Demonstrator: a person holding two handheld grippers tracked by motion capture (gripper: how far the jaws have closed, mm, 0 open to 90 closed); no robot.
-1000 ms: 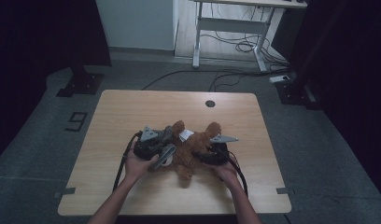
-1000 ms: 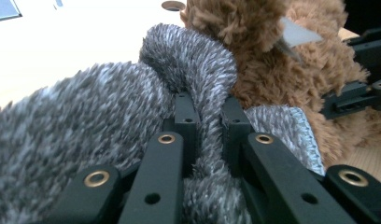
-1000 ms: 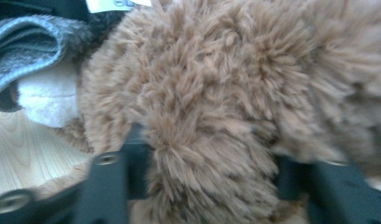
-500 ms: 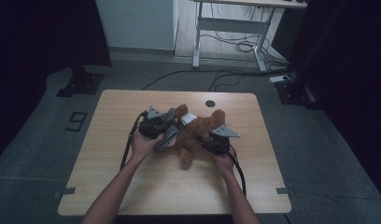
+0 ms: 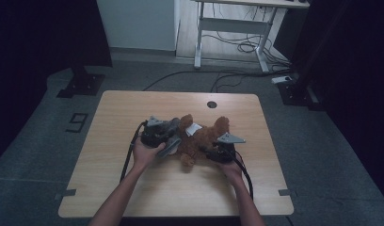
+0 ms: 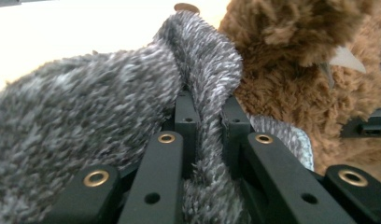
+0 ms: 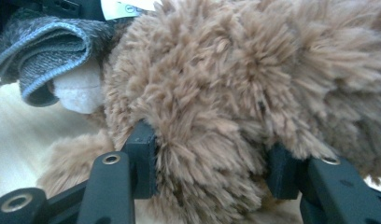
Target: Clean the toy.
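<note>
High view: on the table (image 5: 133,188), the left gripper (image 5: 158,134) pinches a grey fuzzy cloth (image 6: 109,93) while the right gripper (image 5: 221,151), jaws just widening, straddles the brown plush toy (image 5: 202,139)

Overhead table view; two close claw-cams

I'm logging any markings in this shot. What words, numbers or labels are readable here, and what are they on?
"9": a dark numeral on the grey floor left of the table.
White tag on the brown plush toy, also visible in the high view: it bears a small printed mark, too small and blurred to read.
Nothing else is legible.
</note>
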